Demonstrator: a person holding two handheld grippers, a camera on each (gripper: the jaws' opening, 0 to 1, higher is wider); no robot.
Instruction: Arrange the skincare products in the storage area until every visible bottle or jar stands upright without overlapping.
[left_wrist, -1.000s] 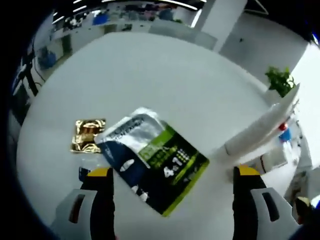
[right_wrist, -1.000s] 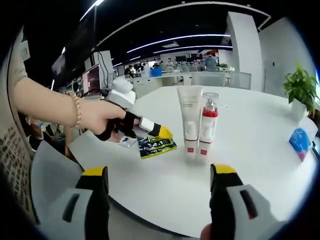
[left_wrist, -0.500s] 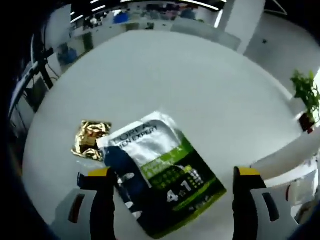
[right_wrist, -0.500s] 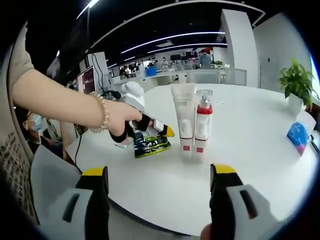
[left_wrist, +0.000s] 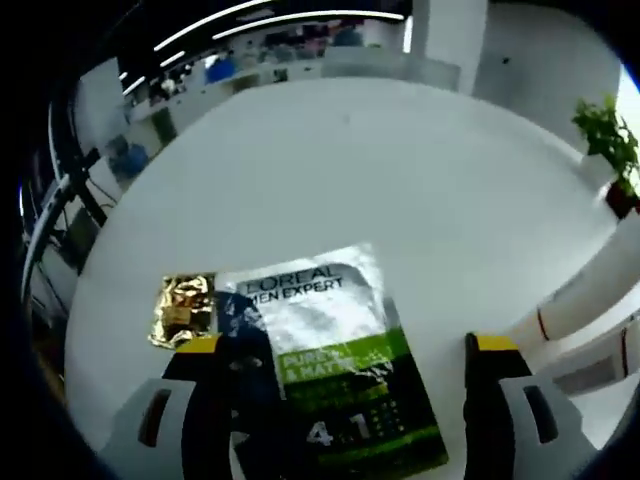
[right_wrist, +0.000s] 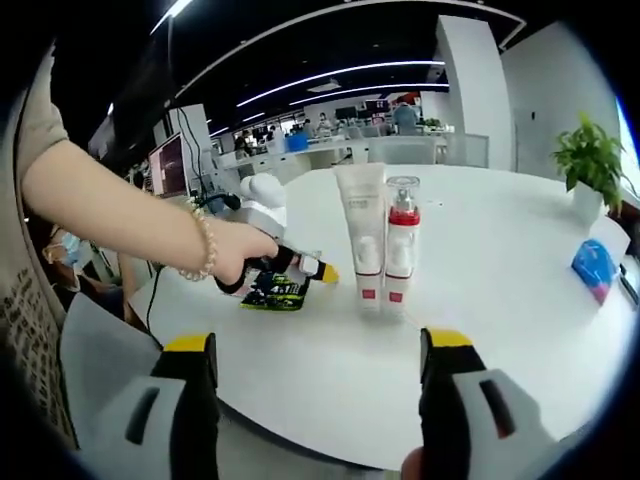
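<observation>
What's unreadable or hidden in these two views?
- Sachet, left gripper view: lower end cut by the frame edge; small print blurred.
- Gold packet, left gripper view: print too blurred to read.
- Tube and pump bottle, right gripper view: labels too small.
- Left gripper, right gripper view: jaw gap hidden by the hand.

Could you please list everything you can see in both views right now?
sachet: one, silver, green and dark, flat on the table between the left jaws
gold packet: one, gold, flat beside the sachet
tube: one, white, upright mid-table
pump bottle: one, clear with red collar, upright beside the tube
blue pack: one, blue, table's far side
plant: one, green, beyond the table
table: one, white, round
left gripper: one, open, over the sachet
right gripper: one, open, facing the tube
hand: one, beaded bracelet, holding the left gripper
</observation>
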